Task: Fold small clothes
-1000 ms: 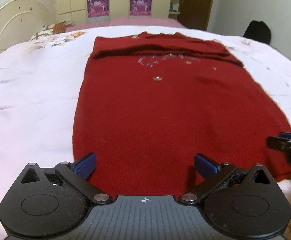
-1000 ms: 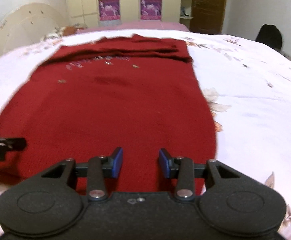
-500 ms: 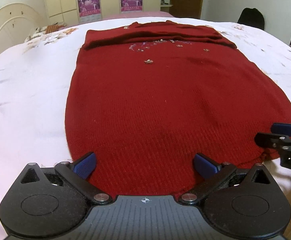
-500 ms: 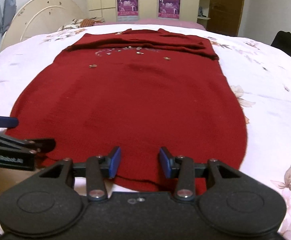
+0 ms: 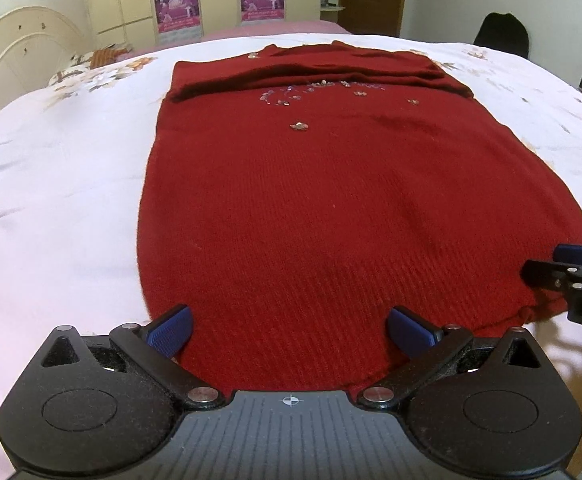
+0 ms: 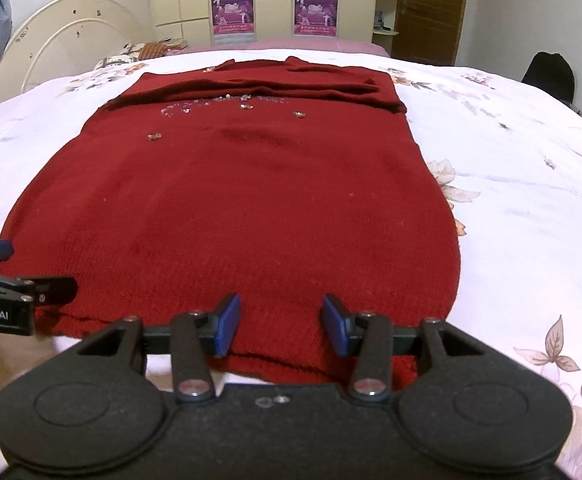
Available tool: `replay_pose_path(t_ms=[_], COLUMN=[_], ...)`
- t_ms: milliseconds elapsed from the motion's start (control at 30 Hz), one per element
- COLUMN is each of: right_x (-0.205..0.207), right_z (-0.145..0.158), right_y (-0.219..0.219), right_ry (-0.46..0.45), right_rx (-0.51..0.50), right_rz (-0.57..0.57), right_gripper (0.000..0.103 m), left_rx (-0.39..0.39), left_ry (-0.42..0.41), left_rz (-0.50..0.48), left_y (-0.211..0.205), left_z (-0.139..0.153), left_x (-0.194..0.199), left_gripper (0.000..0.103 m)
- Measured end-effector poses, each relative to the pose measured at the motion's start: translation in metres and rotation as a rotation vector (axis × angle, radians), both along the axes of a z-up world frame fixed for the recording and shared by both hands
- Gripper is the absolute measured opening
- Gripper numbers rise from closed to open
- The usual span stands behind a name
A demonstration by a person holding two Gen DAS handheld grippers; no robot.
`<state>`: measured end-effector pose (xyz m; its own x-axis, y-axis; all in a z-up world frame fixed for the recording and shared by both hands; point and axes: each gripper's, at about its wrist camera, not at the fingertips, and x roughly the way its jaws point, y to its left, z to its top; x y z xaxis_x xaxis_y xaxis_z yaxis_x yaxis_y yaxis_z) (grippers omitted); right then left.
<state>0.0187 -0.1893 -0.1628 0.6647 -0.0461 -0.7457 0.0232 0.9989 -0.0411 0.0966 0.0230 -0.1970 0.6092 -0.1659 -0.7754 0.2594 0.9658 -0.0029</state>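
Observation:
A dark red knitted sweater [image 5: 331, 208] [image 6: 251, 208] lies flat on the bed, its sleeves folded across the far end and small beads on the chest. My left gripper [image 5: 291, 330] stands wide open over the near hem at the left corner, gripping nothing. My right gripper [image 6: 282, 328] hovers over the near hem toward the right corner. Its jaws are opening, with the hem below them and the pads not pressing on it. Each gripper shows at the edge of the other's view: the right gripper [image 5: 563, 268] and the left gripper [image 6: 27, 268].
The sweater rests on a white flowered bedsheet [image 5: 51, 200] [image 6: 531, 200]. A cream headboard [image 5: 19, 52] stands at the far left, cupboards with pink posters [image 6: 275, 4] at the back. A dark chair [image 5: 499, 34] and a brown door [image 6: 431, 8] are at the far right.
The right gripper's jaws have spread a little. Both views have swung slightly and sharpened, with the grippers still at the near hem. The sweater lies as before.

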Motion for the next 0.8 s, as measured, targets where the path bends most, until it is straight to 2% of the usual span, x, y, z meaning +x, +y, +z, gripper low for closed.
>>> replay_pose_path(t_ms=[300,433,533,800], right_x=[0.005,0.009,0.008,0.001], right_z=[0.011,0.001,0.001,0.008], right_y=[0.009,0.01,0.009,0.005], right_ry=[-0.033,0.014,0.008,-0.017], right_rx=[0.027,0.011,0.019,0.045], right_rz=[0.016,0.008,0.006,-0.003], right_gripper=[0.045,0.047,0.048,0.052], left_rx=[0.009,0.012,0.01,0.024], left_ry=[-0.009,0.008,0.022,0.033], left_rz=[0.058,0.107,0.136,0.144], left_y=[0.016,0.029,0.037,0.043], left_z=[0.013,0.01,0.008,0.005], left_x=[0.003,0.005,0.005,0.006], left_gripper=[0.103,0.103,0.103,0.103])
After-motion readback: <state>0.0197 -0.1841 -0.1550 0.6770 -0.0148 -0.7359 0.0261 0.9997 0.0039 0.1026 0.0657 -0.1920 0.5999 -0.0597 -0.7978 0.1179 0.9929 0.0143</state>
